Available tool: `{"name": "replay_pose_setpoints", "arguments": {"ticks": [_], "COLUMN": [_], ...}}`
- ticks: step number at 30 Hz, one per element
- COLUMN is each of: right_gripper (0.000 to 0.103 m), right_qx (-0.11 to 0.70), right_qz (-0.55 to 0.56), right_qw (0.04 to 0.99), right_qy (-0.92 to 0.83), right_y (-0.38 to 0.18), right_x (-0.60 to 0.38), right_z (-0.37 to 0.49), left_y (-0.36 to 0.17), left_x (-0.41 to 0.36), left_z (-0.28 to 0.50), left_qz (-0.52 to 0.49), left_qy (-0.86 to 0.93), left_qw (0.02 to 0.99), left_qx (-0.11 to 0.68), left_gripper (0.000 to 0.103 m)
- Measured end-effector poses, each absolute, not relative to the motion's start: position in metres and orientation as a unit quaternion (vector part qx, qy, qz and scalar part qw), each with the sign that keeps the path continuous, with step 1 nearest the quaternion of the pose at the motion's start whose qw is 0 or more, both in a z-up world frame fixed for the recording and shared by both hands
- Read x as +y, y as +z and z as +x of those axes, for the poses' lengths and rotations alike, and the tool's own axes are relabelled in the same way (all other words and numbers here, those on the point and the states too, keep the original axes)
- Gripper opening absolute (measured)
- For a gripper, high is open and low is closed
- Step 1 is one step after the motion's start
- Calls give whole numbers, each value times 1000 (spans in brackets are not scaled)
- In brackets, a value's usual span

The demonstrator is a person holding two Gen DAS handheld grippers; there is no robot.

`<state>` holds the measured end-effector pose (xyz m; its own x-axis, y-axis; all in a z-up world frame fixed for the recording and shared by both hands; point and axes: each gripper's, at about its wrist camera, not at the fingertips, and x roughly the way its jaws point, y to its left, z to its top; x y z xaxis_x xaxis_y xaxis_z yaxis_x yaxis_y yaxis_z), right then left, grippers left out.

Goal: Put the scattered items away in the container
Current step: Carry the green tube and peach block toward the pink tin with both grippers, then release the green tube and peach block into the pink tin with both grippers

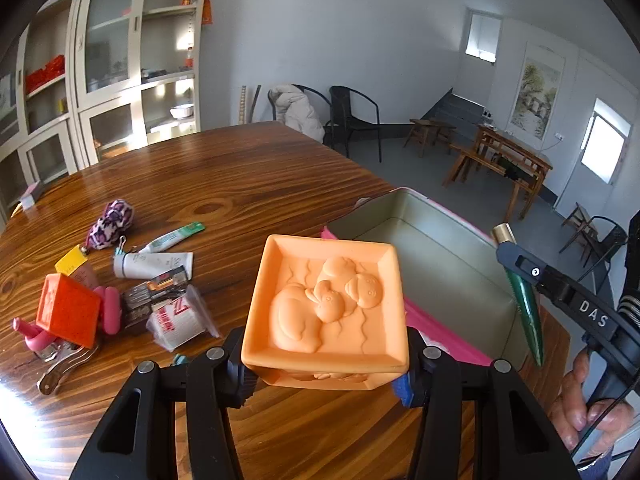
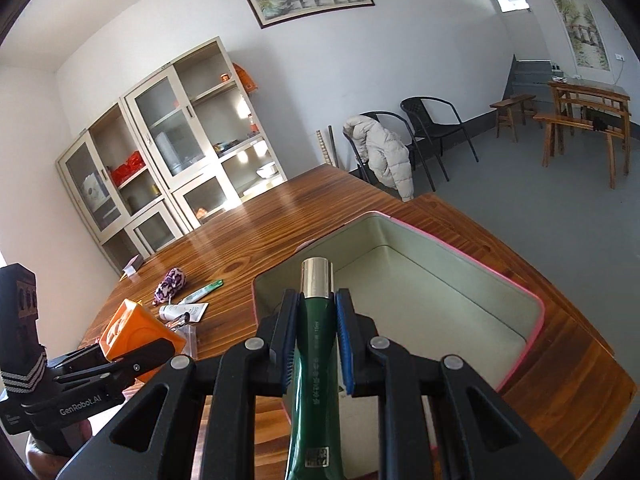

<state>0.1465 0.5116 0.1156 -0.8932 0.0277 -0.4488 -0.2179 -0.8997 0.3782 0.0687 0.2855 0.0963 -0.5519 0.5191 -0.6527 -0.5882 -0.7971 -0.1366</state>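
Note:
My left gripper [image 1: 326, 364] is shut on an orange rubber block [image 1: 326, 304] with ducks in relief, held above the table just left of the open pink-rimmed tin [image 1: 448, 280]. My right gripper [image 2: 316, 320] is shut on a green tube with a silver cap [image 2: 314, 344], held over the near left corner of the tin [image 2: 440, 300]. The tin's inside looks empty. The green tube also shows in the left wrist view [image 1: 524, 300], and the orange block in the right wrist view [image 2: 136, 332].
Scattered items lie left on the wooden table [image 1: 240, 168]: a darker orange block [image 1: 66, 308], a purple patterned pouch [image 1: 110, 224], a white tube [image 1: 152, 264], a green-white tube [image 1: 176, 236], packets [image 1: 176, 316], pink pieces [image 1: 108, 308]. Cabinets and chairs stand beyond.

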Motion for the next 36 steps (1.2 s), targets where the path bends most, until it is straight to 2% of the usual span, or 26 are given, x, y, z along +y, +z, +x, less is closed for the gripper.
{"name": "replay_pose_setpoints", "arguments": {"ticks": [14,17,18,19,20,21,23,28,30,36], "right_gripper": [21,23,26,28,36,46,60,65,72,78], "right_qx": [231,225,221,219,218,220,222,232,241,234], "right_qz": [-236,-231,-231,-230,-229,-228,-221,-213,-213,-220], "right_qw": [107,122,126,130,133,136,144,153,150,132], "right_qy": [938,939,939,939,939,939,939,937,935,938], "right_y": [100,100,100,100,100,99,99,100,99,100], "right_x": [552,555,556,556,556,556,557,558,556,540], "right_z": [120,123,124,126,127,129,133,140,140,135], "left_y": [104,104,105,107,109,111,114,111,108,99], "left_x": [349,360,363,364,362,361,360,343,334,314], "left_z": [48,42,40,39,40,41,41,38,36,34], "left_qz": [-370,-378,-381,-378,-370,-362,-354,-357,-363,-369], "left_qy": [852,841,838,838,842,846,850,863,865,875], "left_qw": [370,385,391,393,393,392,391,359,347,313], "left_qx": [29,19,13,6,-1,-4,1,-3,-11,-6], "left_gripper": [54,61,82,100,102,102,102,102,102,102]}}
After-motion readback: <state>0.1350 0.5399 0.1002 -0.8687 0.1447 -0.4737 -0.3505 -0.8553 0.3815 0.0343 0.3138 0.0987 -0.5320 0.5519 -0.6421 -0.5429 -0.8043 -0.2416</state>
